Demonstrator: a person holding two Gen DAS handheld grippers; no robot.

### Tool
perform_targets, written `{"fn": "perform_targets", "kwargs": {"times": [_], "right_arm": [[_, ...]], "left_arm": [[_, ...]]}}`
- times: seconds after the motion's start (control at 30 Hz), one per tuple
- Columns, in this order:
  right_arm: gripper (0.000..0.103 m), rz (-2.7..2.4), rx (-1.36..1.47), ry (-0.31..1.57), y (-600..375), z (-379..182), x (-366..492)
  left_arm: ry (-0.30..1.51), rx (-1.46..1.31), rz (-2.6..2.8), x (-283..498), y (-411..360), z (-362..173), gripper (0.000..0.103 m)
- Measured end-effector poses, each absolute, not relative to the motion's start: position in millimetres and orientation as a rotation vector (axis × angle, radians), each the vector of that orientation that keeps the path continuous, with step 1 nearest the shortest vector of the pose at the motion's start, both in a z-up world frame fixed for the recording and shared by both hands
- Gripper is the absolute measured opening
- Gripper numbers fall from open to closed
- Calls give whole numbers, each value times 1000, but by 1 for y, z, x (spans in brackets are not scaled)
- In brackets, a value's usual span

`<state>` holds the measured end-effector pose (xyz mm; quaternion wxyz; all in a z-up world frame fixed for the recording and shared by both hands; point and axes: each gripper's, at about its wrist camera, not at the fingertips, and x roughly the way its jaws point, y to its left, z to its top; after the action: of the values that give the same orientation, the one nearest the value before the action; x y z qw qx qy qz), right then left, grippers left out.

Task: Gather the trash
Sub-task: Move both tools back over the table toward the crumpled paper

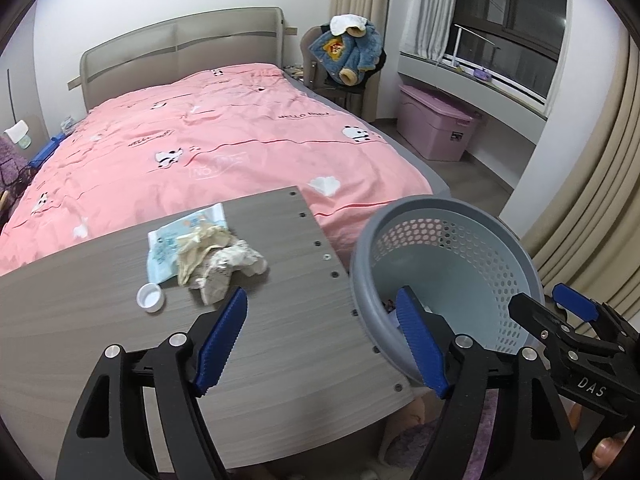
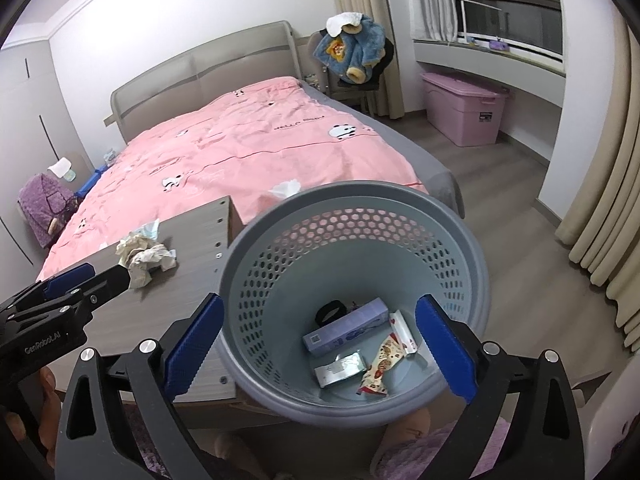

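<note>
A crumpled pile of tissue and a beige glove (image 1: pixel 218 256) lies on a blue wipes packet (image 1: pixel 180 236) on the wood-grain table (image 1: pixel 100 320). A white cap (image 1: pixel 150 298) sits beside it. My left gripper (image 1: pixel 322 312) hangs open over the table's right edge, just short of the pile, with nothing between its fingers. The grey perforated basket (image 2: pixel 360 192) stands right of the table. It holds a purple box (image 2: pixel 346 326), a silver packet (image 2: pixel 340 368) and a snack wrapper (image 2: pixel 384 364). My right gripper (image 2: pixel 322 308) is open wide over the basket, holding nothing.
A bed with a pink cover (image 1: pixel 220 140) lies behind the table, with a white tissue (image 1: pixel 324 186) on its near end. A pink storage box (image 2: pixel 464 112), a chair with a blue jacket (image 2: pixel 352 56) and curtains (image 2: pixel 608 200) stand to the right.
</note>
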<state>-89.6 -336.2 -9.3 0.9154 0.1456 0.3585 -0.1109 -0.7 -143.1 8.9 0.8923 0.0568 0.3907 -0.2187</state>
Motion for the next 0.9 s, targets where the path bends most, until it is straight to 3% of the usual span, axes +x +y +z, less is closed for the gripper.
{"fn": "perform_targets", "kwargs": {"times": [0.9], "right_arm": [[95,51,209,823,-216,-25,-6]], "left_arm": [[862,-25,-103,39,24,-21,73]]}}
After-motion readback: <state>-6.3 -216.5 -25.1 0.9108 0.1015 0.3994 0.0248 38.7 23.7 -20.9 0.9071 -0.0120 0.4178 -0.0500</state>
